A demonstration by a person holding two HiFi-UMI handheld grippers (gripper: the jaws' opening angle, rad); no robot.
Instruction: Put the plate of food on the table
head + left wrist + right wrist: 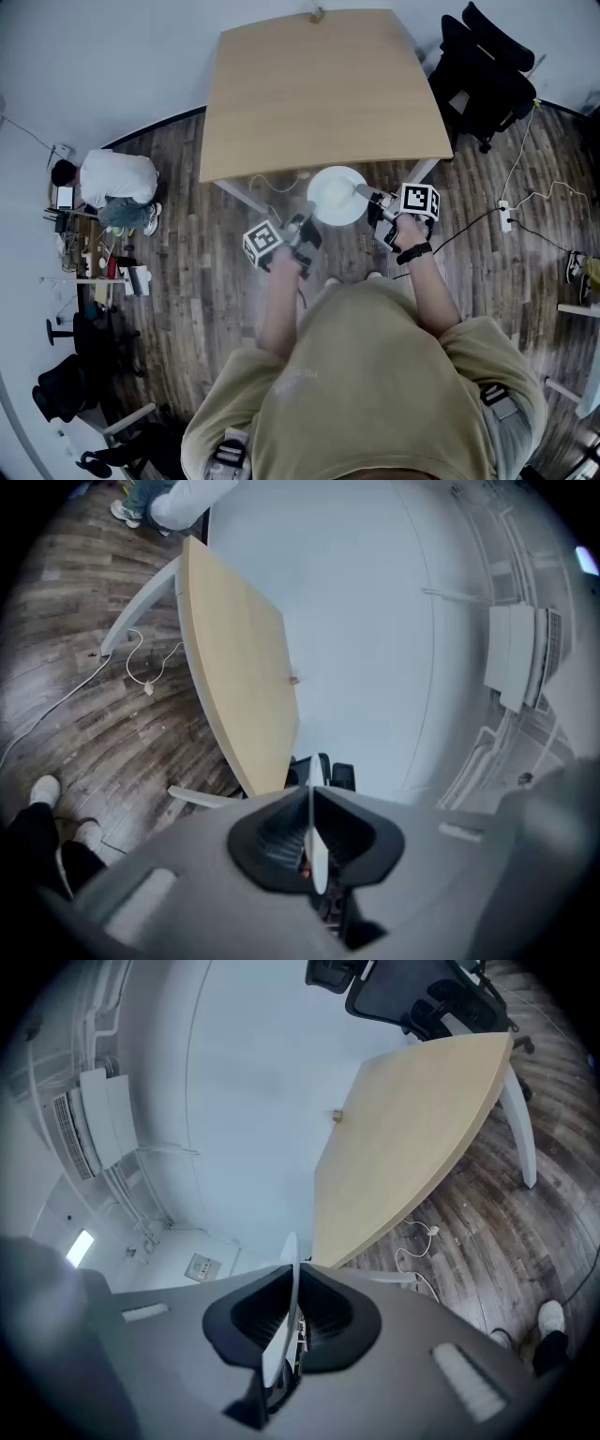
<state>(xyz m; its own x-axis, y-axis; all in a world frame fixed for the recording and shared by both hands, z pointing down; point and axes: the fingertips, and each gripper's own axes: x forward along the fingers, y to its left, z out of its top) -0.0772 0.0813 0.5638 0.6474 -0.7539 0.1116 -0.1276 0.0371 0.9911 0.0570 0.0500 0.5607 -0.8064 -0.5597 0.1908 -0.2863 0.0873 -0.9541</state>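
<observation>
White plate [336, 197] held in the air at the near edge of the pale wooden tabletop [319, 94], mostly out over the plank floor [216, 272]. Left gripper [307, 221] on the rim nearer the tabletop's left side, jaws pinching the thin edge. Right gripper [373, 200] clamped the same way on the opposite rim. Black office chair [487, 70] just off the tabletop's right corner. Person in a white top [117, 178] crouched on the floor, well left of the tabletop.
</observation>
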